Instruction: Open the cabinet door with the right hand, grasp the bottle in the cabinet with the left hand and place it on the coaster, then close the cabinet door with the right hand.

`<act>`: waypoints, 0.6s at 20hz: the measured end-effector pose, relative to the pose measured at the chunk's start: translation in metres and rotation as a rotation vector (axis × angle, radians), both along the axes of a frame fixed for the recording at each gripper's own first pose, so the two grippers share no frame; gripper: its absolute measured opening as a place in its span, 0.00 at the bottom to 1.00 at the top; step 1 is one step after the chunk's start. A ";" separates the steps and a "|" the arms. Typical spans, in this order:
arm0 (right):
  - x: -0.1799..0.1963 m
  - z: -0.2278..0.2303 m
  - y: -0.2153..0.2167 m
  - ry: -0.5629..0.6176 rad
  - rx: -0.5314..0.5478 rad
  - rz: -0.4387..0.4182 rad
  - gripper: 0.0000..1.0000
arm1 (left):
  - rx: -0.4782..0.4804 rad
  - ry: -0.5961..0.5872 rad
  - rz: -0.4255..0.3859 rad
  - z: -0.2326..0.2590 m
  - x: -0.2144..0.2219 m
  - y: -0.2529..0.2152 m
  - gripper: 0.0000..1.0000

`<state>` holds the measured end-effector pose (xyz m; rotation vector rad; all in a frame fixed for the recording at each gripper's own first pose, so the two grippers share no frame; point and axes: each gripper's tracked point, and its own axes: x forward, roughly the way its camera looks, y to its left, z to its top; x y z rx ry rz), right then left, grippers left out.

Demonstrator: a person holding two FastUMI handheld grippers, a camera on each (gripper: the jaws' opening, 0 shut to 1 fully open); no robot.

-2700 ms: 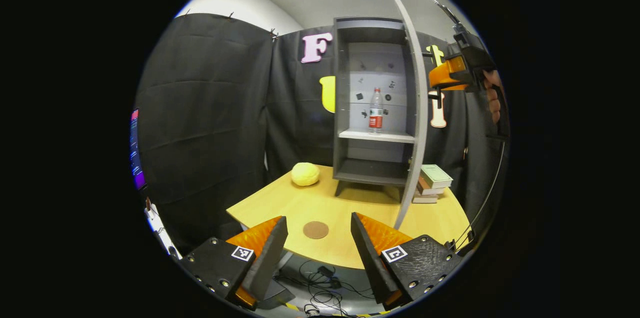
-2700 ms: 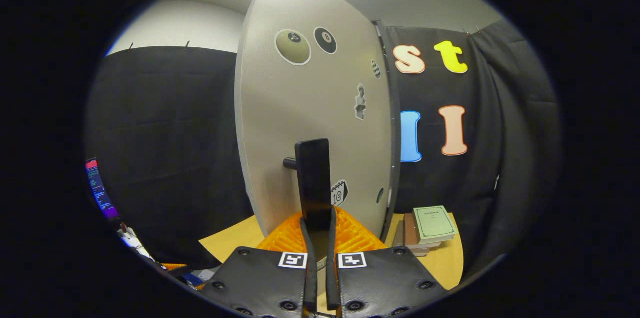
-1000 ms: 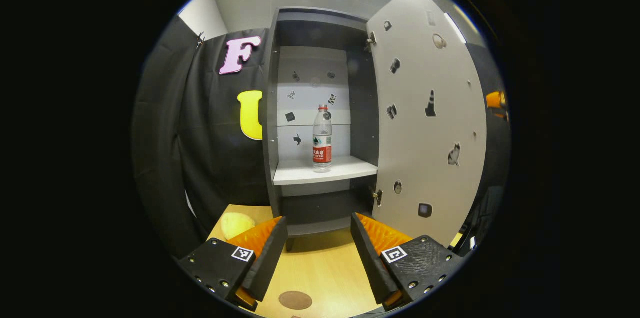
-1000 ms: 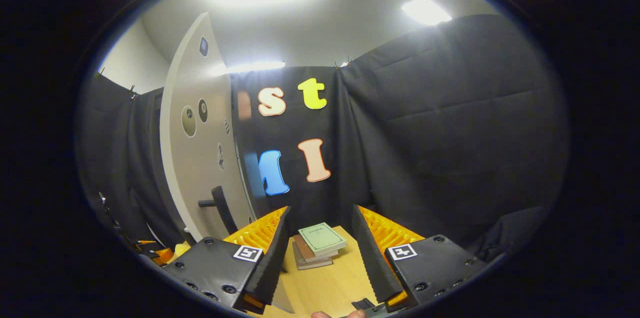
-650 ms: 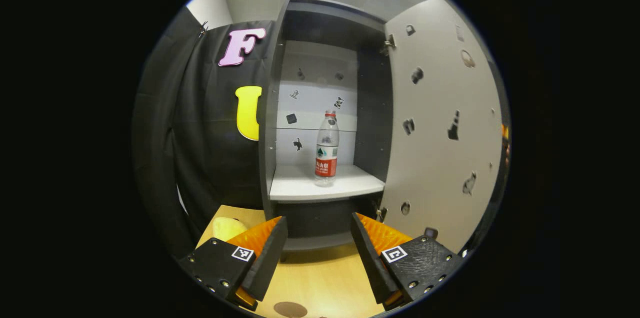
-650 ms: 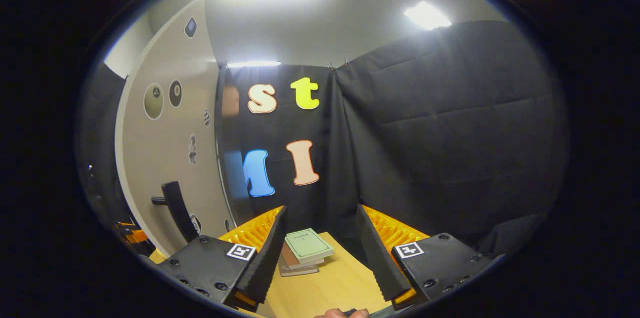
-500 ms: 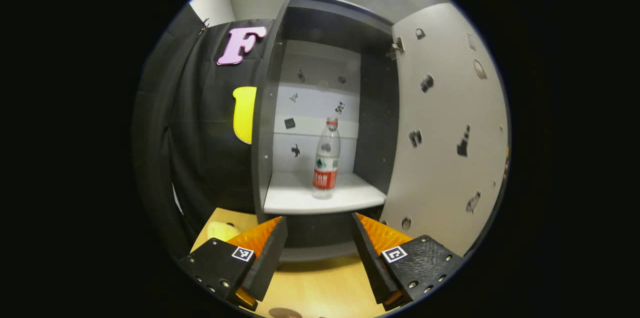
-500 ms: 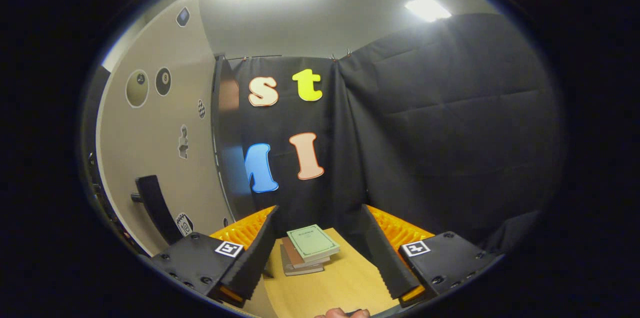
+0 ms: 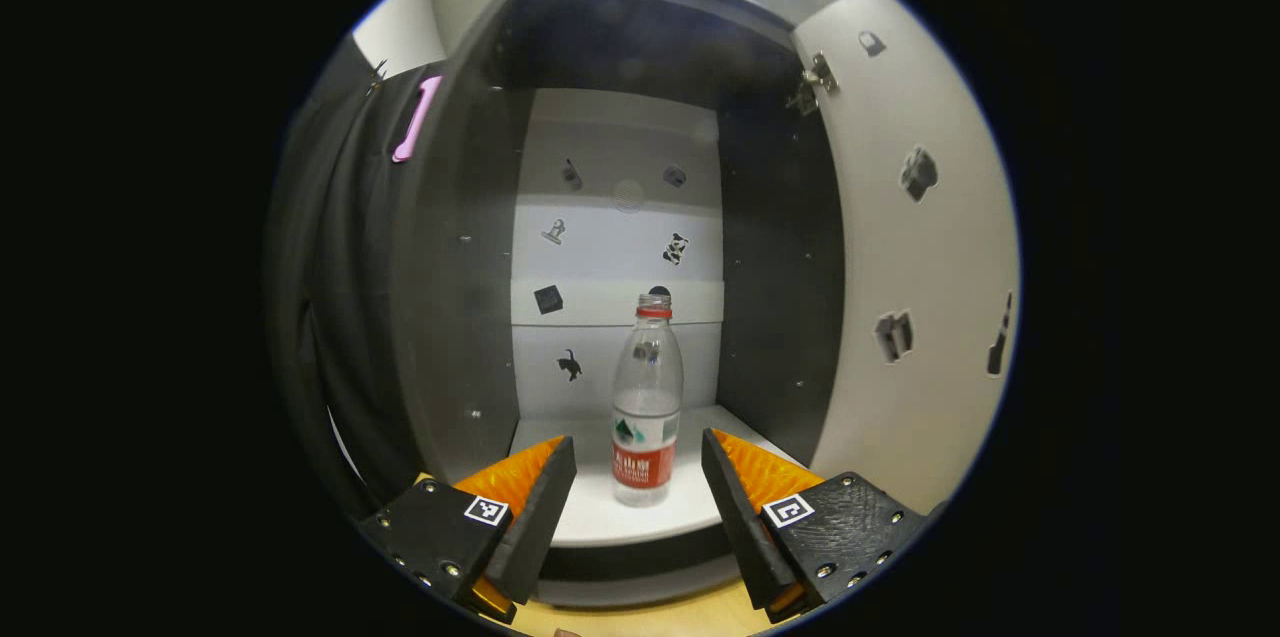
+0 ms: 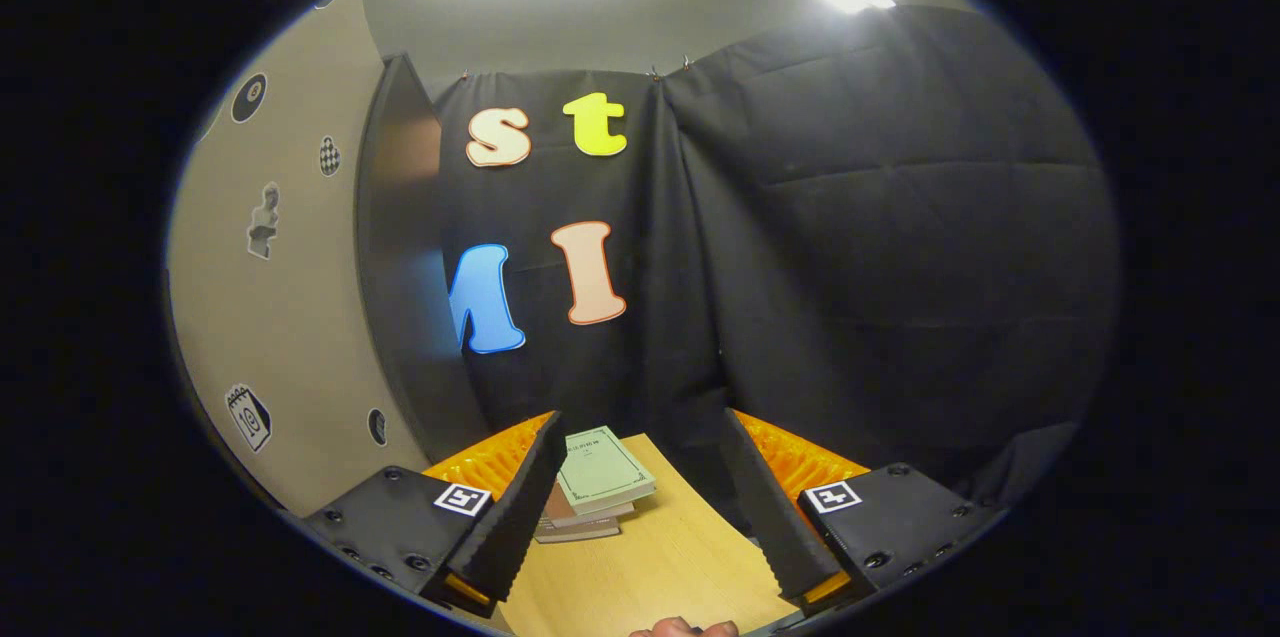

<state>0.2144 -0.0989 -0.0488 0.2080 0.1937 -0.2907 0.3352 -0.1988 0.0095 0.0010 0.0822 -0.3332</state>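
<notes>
In the left gripper view, the left gripper (image 9: 637, 502) had its jaws wide open and held nothing. The dark side wall of the cabinet (image 9: 455, 297) was to the left of the jaws. The bottle (image 9: 646, 400) stood upright on the white shelf (image 9: 600, 517), straight ahead between the two fingers but still beyond their tips, not touching them. To the right of the jaws was the door (image 9: 925, 257), swung open, with small stickers on its inner face.

In the right gripper view, the door (image 10: 280, 317) was far to the left of the jaws, with its edge turned toward the camera. The right gripper (image 10: 640, 507) had its jaws open and empty. Just beyond the left finger, a stack of books (image 10: 595, 487) lay on the worktop (image 10: 650, 567). A bit of a hand (image 10: 685, 628) showed below the jaws.
</notes>
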 end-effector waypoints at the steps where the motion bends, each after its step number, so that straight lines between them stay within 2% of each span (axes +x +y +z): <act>1: 0.003 -0.004 -0.003 0.006 0.008 -0.005 0.98 | -0.003 0.012 -0.006 -0.004 0.007 -0.007 0.74; 2: 0.007 -0.008 -0.008 0.016 0.012 -0.010 1.00 | -0.010 0.024 -0.003 -0.010 0.016 -0.011 0.74; 3: 0.009 -0.013 -0.012 0.026 0.012 -0.018 0.98 | -0.026 0.025 0.005 -0.013 0.024 -0.012 0.72; 5: 0.009 -0.019 -0.021 0.044 0.011 -0.034 0.98 | -0.042 0.024 0.020 -0.017 0.038 -0.012 0.74; 6: 0.010 -0.019 -0.025 0.047 0.014 -0.040 0.98 | -0.037 0.027 0.013 -0.021 0.042 -0.017 0.71; 8: 0.013 -0.022 -0.030 0.051 0.028 -0.049 0.98 | -0.020 0.023 0.022 -0.025 0.054 -0.018 0.74; 11: 0.017 -0.030 -0.035 0.063 0.044 -0.062 0.98 | -0.033 0.021 0.007 -0.028 0.064 -0.026 0.71; 12: 0.018 -0.032 -0.035 0.070 0.040 -0.060 0.98 | -0.027 0.020 0.006 -0.029 0.069 -0.027 0.74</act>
